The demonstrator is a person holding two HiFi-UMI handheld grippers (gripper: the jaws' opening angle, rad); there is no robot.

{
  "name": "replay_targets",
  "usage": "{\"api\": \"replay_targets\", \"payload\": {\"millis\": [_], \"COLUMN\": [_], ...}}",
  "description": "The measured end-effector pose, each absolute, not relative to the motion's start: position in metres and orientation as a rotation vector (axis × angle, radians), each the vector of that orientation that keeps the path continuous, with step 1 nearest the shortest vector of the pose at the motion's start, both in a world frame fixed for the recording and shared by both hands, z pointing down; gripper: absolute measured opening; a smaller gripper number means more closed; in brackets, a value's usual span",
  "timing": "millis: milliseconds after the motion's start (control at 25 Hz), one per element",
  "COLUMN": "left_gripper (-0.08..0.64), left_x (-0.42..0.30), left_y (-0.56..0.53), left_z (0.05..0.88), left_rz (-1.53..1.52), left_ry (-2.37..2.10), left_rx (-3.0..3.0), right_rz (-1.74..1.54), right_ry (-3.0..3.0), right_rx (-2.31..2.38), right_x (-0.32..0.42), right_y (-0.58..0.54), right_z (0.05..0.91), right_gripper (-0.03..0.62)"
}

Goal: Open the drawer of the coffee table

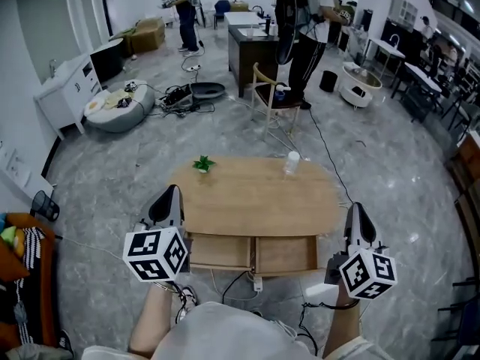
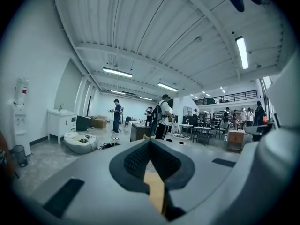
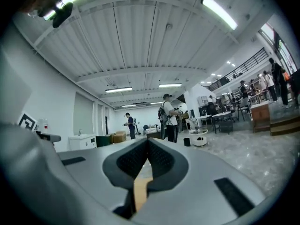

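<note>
1. One drawer [image 1: 221, 253] stands pulled out from the near edge of the desk, toward you. It shows two wooden compartments side by side, with one divider between them.
2. One oval wooden desk [image 1: 255, 201] sits on the grey marbled floor straight ahead of you and below.
3. Two things rest on the far part of the desk top. One is a small green leafy item [image 1: 203, 163] to the left. The other is a clear bottle [image 1: 292, 162] to the right, and they stand well apart.
4. You hold two claws, one in each hand, and each carries one cube with square markers.
5. Your left claw [image 1: 174, 190] is clenched, its two pads pressed together with nothing between them. It hangs above the desk's near left corner and touches nothing.
6. Your right claw [image 1: 355, 208] is likewise clenched and empty. It hangs just off the desk's near right corner, also touching nothing.
7. The open drawer lies between the two claws.
8. Beyond the desk stand one wooden chair [image 1: 271, 103] and one grey beanbag [image 1: 120, 109] to the left.
</note>
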State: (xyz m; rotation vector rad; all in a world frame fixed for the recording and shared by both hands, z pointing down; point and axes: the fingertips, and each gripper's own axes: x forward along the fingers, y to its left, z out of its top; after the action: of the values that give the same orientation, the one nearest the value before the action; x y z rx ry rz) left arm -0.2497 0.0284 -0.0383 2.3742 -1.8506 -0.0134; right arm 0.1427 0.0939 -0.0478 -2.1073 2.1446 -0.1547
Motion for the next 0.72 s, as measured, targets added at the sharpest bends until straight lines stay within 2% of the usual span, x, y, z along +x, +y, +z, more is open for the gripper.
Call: {"api": "replay_targets", "payload": {"millis": [720], "left_gripper": [-0.006], "left_x": [-0.228], "left_y": [0.062], "left_z": [-0.027], "left_rz": [0.002], "left_ry": [-1.836], "left_rx": [2.382], "right_rz": [-0.113], "right_ry": [2.154], "right_rx": [-2.222], "right_x": [0.145], "right_y": [0.134], "right_z": [-0.031], "right_gripper": [-0.002]}}
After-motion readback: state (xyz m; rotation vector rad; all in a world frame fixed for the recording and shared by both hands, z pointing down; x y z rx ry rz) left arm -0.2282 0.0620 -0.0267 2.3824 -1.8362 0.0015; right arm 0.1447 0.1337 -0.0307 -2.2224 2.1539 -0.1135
